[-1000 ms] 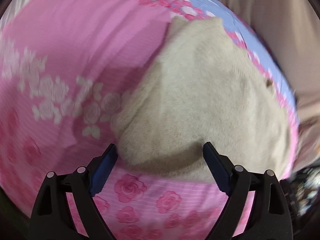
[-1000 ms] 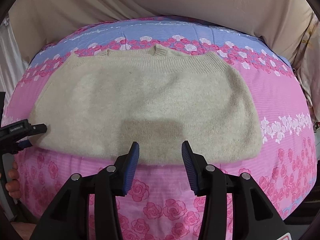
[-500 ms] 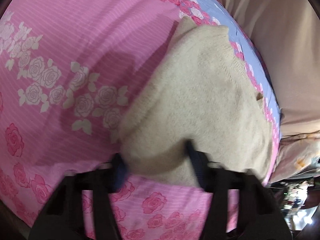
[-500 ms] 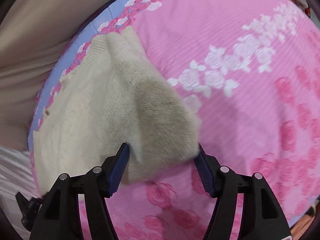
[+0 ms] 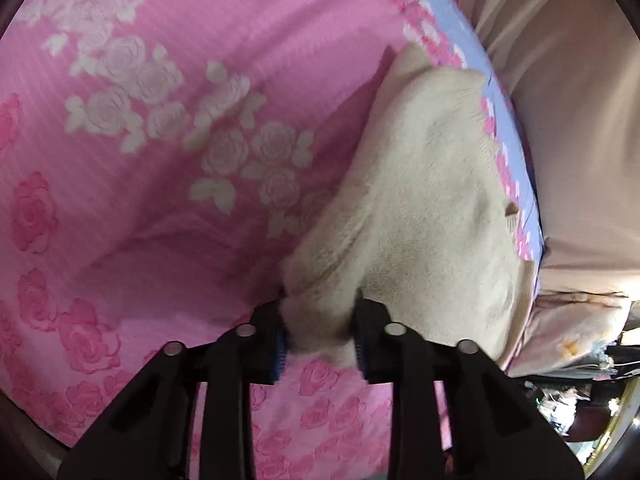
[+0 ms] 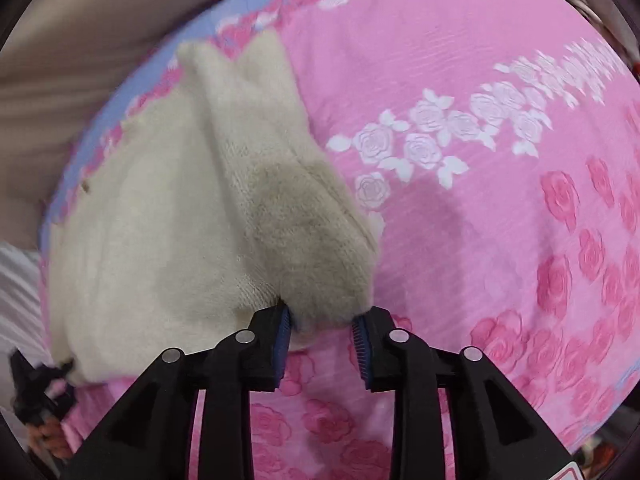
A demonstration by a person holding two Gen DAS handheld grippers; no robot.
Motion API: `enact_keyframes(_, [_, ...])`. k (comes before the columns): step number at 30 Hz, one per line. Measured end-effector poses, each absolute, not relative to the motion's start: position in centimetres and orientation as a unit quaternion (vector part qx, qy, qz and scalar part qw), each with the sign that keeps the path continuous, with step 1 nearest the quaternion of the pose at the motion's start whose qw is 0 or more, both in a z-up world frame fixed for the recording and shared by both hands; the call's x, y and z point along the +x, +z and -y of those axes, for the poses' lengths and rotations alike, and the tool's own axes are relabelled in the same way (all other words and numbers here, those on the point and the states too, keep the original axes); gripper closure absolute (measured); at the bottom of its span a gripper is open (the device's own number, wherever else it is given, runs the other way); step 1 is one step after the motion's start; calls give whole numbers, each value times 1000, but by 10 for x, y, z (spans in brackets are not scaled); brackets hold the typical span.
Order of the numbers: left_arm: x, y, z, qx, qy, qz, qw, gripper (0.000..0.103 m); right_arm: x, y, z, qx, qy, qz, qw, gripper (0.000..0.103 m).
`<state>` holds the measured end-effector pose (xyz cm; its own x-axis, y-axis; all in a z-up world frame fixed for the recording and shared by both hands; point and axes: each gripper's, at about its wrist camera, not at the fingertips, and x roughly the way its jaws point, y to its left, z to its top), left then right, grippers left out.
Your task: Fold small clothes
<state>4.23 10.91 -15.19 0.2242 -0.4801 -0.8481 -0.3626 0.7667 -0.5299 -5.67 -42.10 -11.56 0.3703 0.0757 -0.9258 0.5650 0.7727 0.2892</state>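
Observation:
A cream knitted sweater (image 5: 420, 200) lies on a pink rose-print bedspread (image 5: 160, 220). My left gripper (image 5: 320, 320) is shut on one near corner of it, and the cloth bunches up between the blue pads. In the right wrist view the sweater (image 6: 160, 240) has its other near corner folded up into a ridge. My right gripper (image 6: 324, 320) is closing its jaws on that corner, and the pads press the fabric. The left gripper (image 6: 36, 392) shows small at the lower left, at the sweater's far corner.
The bedspread (image 6: 500, 240) spreads wide to the outer side of each gripper. A blue flowered border (image 5: 508, 132) runs along the far edge by a beige drape (image 5: 580, 120). A pale pillow (image 5: 572, 320) and some clutter (image 5: 580, 392) lie off the bed's end.
Both grippers came down onto the sweater's near corners and closed on them. The right one swung from the middle of the hem to its corner, which now stands up in a fold.

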Motion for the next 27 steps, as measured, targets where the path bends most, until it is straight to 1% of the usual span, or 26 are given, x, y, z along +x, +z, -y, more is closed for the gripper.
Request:
enact_keyframes(1, [42, -145, -110, -335, -40, -617, 710, 71, -58, -105, 420, 287, -163, -530, 781, 65])
enact_keyframes(3, [47, -121, -113, -321, -30, -594, 737, 71, -54, -78, 420, 245, -175, -511, 805, 64])
enact_keyframes(4, [51, -99, -115, -301, -26, -572, 763, 68, -49, -65, 419, 222, -177, -503, 816, 62])
enact_keyframes(5, [53, -86, -117, -285, -22, -557, 780, 61, -42, -57, 419, 209, -170, -499, 824, 60])
enact_keyframes(6, [60, -75, -116, -271, -20, -546, 793, 56, -30, -50, 419, 200, -158, -497, 830, 50])
enact_keyframes(7, [72, -60, -112, -249, -19, -531, 810, 41, -15, -45, 416, 189, -144, -498, 834, 40])
enact_keyframes(8, [85, -52, -108, -233, -21, -525, 819, 28, -3, -42, 412, 170, -134, -502, 838, 39])
enact_keyframes(9, [98, -48, -102, -214, -22, -523, 825, 25, 20, -43, 407, 145, -121, -509, 840, 39])
enact_keyframes(12, [144, -65, -81, -173, -43, -539, 823, 25, 58, -54, 392, 100, -113, -520, 841, 39])
enact_keyframes(13, [161, -80, -71, -158, -49, -557, 814, 33, 76, -63, 391, 88, -112, -530, 836, 39])
enact_keyframes(14, [170, -93, -67, -148, -45, -572, 806, 44, 89, -73, 391, 80, -118, -542, 828, 39])
enact_keyframes(15, [183, -113, -61, -139, -45, -600, 787, 52, 100, -85, 393, 83, -122, -555, 819, 39])
enact_keyframes(16, [186, -122, -62, -143, -51, -613, 775, 80, 101, -94, 393, 90, -121, -564, 812, 43])
enact_keyframes(17, [188, -130, -60, -151, -59, -621, 767, 87, 104, -102, 395, 97, -118, -574, 804, 59])
enact_keyframes(18, [187, -128, -62, -153, -57, -616, 771, 90, 106, -103, 396, 112, -111, -582, 798, 96])
enact_keyframes(20, [181, -110, -71, -182, -69, -590, 784, 92, 97, -73, 394, 129, -98, -525, 836, 96])
enact_keyframes(21, [178, -97, -78, -206, -78, -574, 788, 92, 93, -62, 396, 138, -99, -506, 845, 96])
enact_keyframes(23, [177, -89, -86, -224, -76, -567, 789, 94, 95, -49, 408, 168, -110, -482, 853, 96])
enact_keyframes(25, [187, -97, -84, -210, -60, -575, 788, 94, 111, -68, 418, 174, -118, -508, 835, 93])
enact_keyframes(27, [196, -115, -82, -188, -38, -590, 784, 93, 127, -113, 423, 148, -138, -583, 787, 87])
